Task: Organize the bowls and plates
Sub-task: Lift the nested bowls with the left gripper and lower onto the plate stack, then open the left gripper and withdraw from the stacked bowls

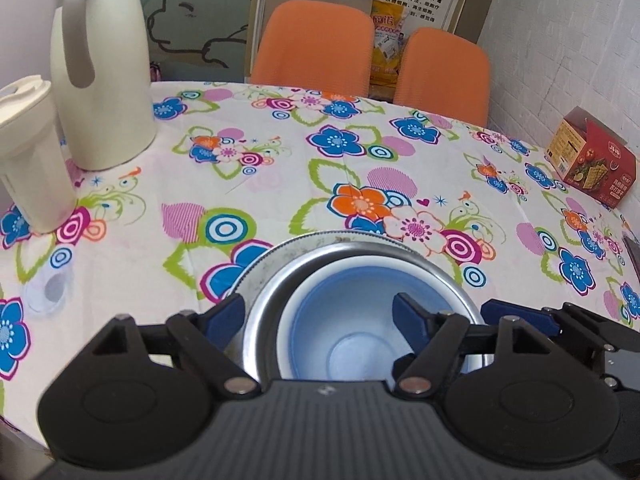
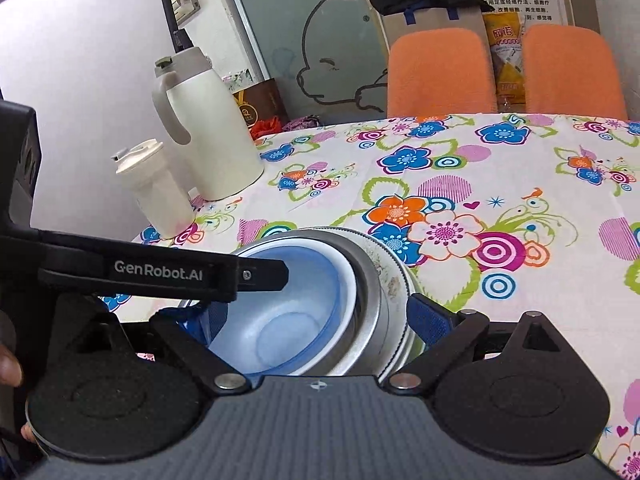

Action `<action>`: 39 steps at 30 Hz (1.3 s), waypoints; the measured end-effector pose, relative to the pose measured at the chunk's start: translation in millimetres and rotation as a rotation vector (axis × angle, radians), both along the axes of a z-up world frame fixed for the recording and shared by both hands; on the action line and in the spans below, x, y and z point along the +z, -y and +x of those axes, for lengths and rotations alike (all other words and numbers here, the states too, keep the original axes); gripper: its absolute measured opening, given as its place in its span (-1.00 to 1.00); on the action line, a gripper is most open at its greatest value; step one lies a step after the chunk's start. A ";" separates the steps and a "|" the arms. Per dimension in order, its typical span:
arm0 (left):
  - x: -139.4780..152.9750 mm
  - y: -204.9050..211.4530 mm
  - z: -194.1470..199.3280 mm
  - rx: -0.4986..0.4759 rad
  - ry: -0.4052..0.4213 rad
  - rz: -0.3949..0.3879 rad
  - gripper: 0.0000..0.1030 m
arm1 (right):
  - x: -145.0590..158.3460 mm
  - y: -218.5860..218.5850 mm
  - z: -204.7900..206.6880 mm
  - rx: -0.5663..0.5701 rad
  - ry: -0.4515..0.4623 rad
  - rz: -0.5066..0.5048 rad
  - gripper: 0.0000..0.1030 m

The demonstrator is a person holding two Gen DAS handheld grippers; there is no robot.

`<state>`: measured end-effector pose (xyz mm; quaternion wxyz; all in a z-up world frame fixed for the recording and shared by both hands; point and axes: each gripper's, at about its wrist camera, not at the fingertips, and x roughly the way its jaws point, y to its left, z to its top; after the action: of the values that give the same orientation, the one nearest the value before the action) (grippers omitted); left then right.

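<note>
Floral tablecloth (image 1: 280, 184): blue bowl (image 1: 344, 332) nested in steel bowl (image 1: 264, 304), seemingly atop plate (image 1: 280, 250).

Round table (image 1: 280, 184) under a flower-print cloth, two orange chairs (image 1: 316, 46) behind. Frosted glass panel (image 2: 304, 36) (cartoon outline) beside white brick wall (image 1: 568, 44).

Bright, even indoor light, soft shadows.
My fisheye views bend the flowered tablecloth (image 1: 360, 168) at edges; corners go dark, the shiny steel bowl (image 2: 370, 300) glares slightly.

Black tongs (image 1: 320, 316) with blue pads (image 1: 226, 312), silver screws, ribbed grey housing
</note>
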<state>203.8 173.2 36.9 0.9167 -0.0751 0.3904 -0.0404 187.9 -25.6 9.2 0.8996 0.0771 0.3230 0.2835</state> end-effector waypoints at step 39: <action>-27.0 119.6 -208.4 0.007 0.213 0.083 0.60 | -20.8 144.1 -222.2 -0.447 0.313 0.042 0.64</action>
<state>-4.6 53.7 9.9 0.9554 -0.0339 0.2919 -0.0287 -34.2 -169.7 -11.6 0.9771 0.1205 0.1489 0.0930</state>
